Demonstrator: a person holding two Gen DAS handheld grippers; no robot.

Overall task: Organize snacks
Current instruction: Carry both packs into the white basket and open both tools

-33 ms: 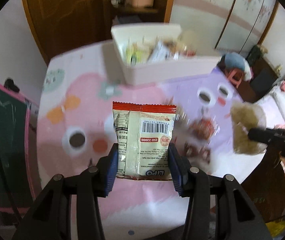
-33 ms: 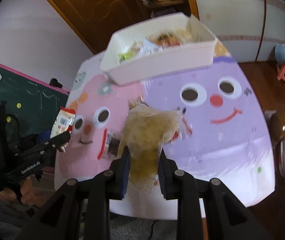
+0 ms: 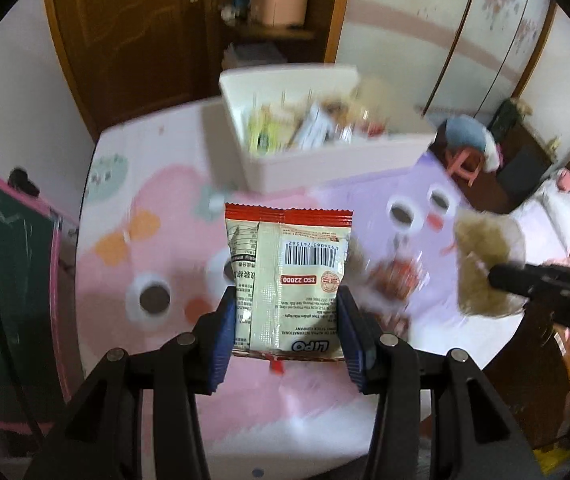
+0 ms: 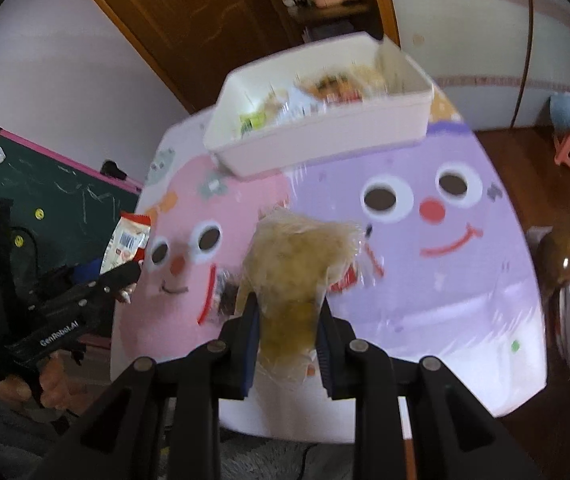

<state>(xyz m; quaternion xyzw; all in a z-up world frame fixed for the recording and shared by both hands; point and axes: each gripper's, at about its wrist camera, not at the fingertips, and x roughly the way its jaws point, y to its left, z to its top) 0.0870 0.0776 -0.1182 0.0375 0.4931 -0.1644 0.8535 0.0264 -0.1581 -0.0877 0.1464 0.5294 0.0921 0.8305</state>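
I'm looking at two matte black plastic grippers: left gripper (image 3: 285,332) and right gripper (image 4: 287,332) are both sporting ribbed blue pads (image 3: 221,332), round silver screws (image 3: 186,339), and white "GenRobot.AI" lettering (image 4: 59,335).

Left gripper (image 3: 285,332) jaws clamped on a held packet. Right gripper (image 4: 287,336) jaws pinched tight, raised alongside, also loaded.

Loose snacks (image 3: 395,280) before white bin (image 3: 337,160)
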